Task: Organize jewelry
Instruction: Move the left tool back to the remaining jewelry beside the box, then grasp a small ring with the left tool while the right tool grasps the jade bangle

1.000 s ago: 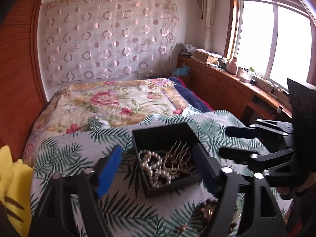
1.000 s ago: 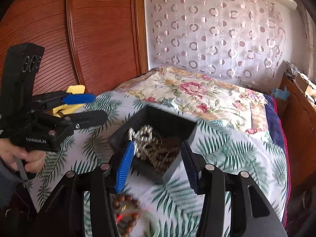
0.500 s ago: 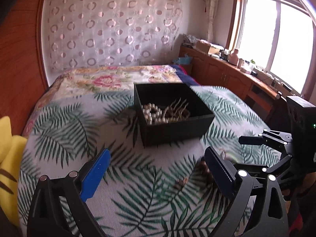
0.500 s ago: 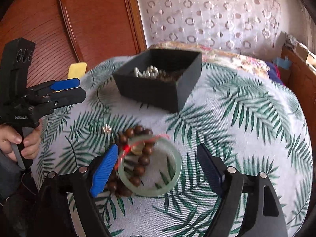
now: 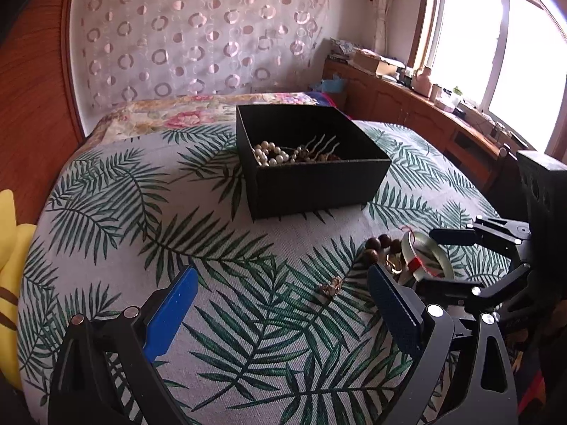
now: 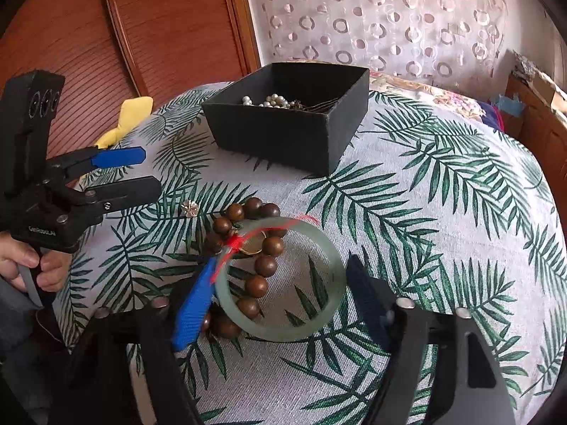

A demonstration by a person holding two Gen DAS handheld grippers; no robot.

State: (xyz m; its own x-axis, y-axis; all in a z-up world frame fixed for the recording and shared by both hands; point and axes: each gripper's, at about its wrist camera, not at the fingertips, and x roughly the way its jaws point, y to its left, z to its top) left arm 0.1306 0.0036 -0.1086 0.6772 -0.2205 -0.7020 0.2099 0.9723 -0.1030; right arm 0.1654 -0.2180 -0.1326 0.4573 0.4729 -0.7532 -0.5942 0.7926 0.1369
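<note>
Both grippers have dropped from over the black box (image 6: 287, 120) down to the loose pieces on the palm-print cloth (image 6: 443, 212) — next pickup, I'd judge. Right gripper (image 6: 280, 297) straddles the green bangle (image 6: 283, 279), jaws closing, pads not yet pressing on it. The bangle lies over the wooden bead bracelet (image 6: 248, 248). Left gripper (image 5: 280, 304) is wide open and empty, small gold piece (image 5: 330, 287) on the cloth between its fingers. Box already holds a pearl strand (image 5: 271, 154) and hairpins (image 5: 319, 147) — no compartments visible.
</note>
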